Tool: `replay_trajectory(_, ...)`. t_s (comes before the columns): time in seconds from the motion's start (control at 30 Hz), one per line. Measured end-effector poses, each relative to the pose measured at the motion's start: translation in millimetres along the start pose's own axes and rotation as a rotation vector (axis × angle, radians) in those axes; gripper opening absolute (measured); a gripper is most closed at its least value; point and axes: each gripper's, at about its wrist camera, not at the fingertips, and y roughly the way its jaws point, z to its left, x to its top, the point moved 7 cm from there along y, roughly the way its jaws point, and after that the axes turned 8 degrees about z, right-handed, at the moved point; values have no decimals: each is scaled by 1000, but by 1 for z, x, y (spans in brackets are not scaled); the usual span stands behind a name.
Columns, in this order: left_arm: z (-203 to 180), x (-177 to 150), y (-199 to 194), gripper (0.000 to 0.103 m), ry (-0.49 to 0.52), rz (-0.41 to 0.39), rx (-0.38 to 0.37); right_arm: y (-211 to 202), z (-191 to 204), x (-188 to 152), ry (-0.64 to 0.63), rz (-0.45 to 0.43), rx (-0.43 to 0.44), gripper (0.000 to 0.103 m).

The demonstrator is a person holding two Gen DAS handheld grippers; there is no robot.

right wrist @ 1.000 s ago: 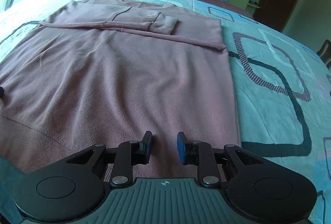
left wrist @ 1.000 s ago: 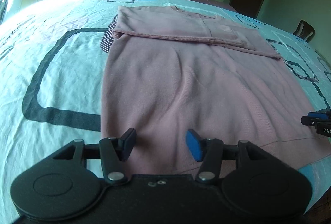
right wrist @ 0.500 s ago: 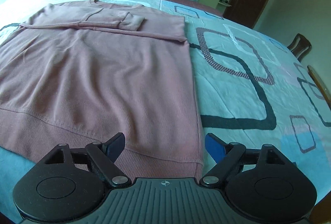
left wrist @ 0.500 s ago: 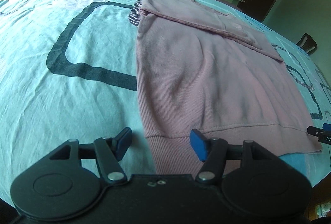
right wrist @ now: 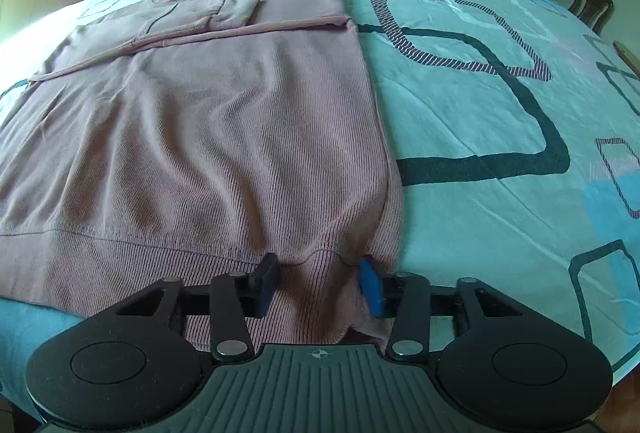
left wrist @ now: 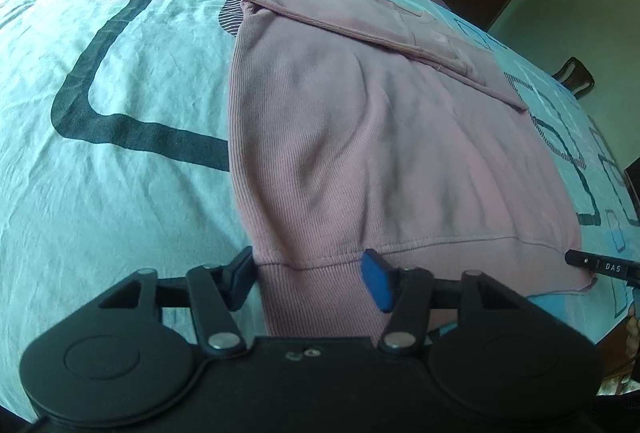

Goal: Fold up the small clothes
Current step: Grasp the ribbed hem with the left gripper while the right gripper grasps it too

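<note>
Pink ribbed knit, a sweater (left wrist: pixel 384 153) with its sleeves already folded across the chest at the far end, lies flat on a turquoise bedsheet (left wrist: pixel 100 193) printed with dark rounded squares, its hem band nearest the cameras. The step in hand looks like the grasp at the two hem corners, ahead of folding the bottom half up toward the collar. The left gripper (left wrist: pixel 310 275) straddles the hem's left corner with its jaws closing and the band between them, though the blue pad on the right does not seem to press the cloth yet. The right gripper (right wrist: pixel 318 283) is closing on the hem's right corner, and the fabric bunches up between its pads (it may already be pinched, but the fisheye view makes that hard to settle). Next, I judge, both grips must bite through both layers of the band, then lift together and carry the hem evenly away toward the folded sleeves, so that the fold stays square. Compared with a second ago, both grippers have drawn back from over the sweater's body to its hem edge; half a second ago the right jaws stood wide over the corner, and now they are narrow around it.
</note>
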Motion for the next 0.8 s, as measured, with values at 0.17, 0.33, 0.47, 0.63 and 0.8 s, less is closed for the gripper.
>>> replay_trajectory(0.17,6,9,0,11,-65,17,-75,-5,1,9,2,11,58,6)
replay_trajectory(0.33,2,23,-6,10,-68,-3,-114,-10,7,21,-18,-6,70,6)
replay_trajectory(0.47,-7,29,-9,10,-34,-13,-117,-8,7,24,-33,6,65,6)
replay_trajectory(0.63,-6,25,1,10,-1,19,-87,-4,0,25,-57,3,-22,15)
replay_trajectory(0.8,3,20,6,10,-18,50,-76,2,-10,23,-42,24,-70,30)
